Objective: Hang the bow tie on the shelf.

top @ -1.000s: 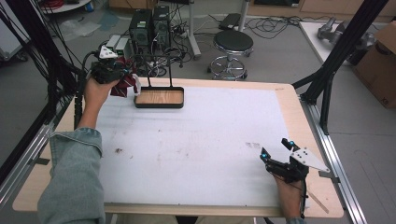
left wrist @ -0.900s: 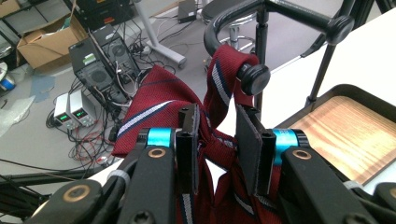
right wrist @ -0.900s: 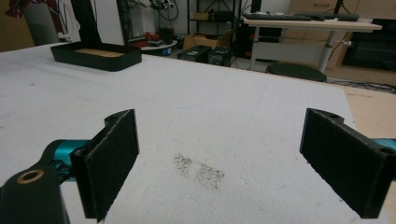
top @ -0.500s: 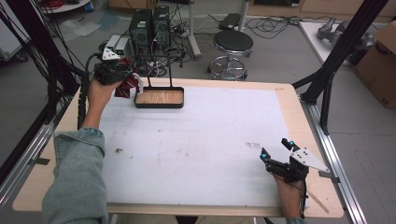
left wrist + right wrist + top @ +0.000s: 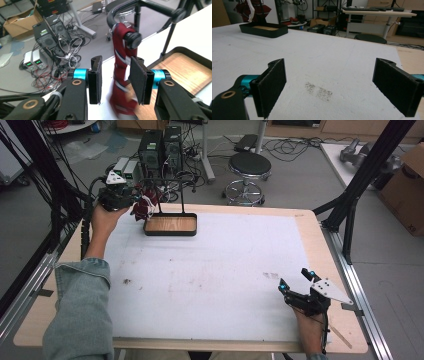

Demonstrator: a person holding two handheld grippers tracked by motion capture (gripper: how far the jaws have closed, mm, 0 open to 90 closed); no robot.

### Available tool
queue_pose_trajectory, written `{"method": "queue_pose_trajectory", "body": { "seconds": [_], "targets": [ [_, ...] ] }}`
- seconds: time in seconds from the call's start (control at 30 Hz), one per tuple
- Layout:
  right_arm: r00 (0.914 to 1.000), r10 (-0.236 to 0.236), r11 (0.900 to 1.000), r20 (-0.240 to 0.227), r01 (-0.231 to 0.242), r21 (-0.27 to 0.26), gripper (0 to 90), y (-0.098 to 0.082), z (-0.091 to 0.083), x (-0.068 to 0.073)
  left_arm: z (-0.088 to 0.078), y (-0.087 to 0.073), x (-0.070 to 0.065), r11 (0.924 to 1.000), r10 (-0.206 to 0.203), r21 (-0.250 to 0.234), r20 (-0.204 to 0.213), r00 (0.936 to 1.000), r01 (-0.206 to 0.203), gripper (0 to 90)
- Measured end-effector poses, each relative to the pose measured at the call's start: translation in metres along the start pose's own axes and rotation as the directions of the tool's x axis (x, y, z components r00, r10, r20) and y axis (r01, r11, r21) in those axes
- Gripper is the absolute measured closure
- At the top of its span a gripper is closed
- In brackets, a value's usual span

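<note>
Item: red striped tie (image 5: 121, 75), draped over the black rack (image 5: 140, 5) that rises from the wood-floored tray (image 5: 170, 225) at the far left of the tabletop (image 5: 210, 270). Left gripper (image 5: 116, 80): held level at the rack's left end, fingers (image 5: 95, 80) just been parting, now a little spread with the tie hanging between them, pads apparently clear of the cloth. Right gripper (image 5: 295, 279): resting at the near right corner, fingers spread wide over the bare cover, nothing between them. Step in hand, as judged: letting go of the hung tie. Handling note: open fully before drawing back, withdraw straight and slowly, so no pad snags the cloth and drags it off the bar.
</note>
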State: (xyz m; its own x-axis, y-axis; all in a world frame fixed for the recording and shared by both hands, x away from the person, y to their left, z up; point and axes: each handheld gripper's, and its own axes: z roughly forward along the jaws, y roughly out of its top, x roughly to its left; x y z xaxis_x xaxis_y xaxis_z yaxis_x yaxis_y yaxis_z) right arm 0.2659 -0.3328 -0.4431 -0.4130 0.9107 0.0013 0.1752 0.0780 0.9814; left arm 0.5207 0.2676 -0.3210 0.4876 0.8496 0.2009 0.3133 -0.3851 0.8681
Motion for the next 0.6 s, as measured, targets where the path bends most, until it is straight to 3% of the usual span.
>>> {"method": "queue_pose_trajectory", "body": {
  "seconds": [0.23,0.6],
  "targets": [
    [1.0000,0.001,1.000,0.000,-0.001,-0.001,10.8,0.000,0.000,0.000,-0.011,-0.001,0.000,0.9996,0.012,-0.027,0.002,0.9999,-0.012,56.1],
    [1.0000,-0.001,1.000,0.002,0.001,-0.002,10.8,0.000,0.000,0.000,-0.039,-0.005,0.005,0.9938,-0.031,-0.106,0.029,0.9991,0.034,51.3]
  ]
}}
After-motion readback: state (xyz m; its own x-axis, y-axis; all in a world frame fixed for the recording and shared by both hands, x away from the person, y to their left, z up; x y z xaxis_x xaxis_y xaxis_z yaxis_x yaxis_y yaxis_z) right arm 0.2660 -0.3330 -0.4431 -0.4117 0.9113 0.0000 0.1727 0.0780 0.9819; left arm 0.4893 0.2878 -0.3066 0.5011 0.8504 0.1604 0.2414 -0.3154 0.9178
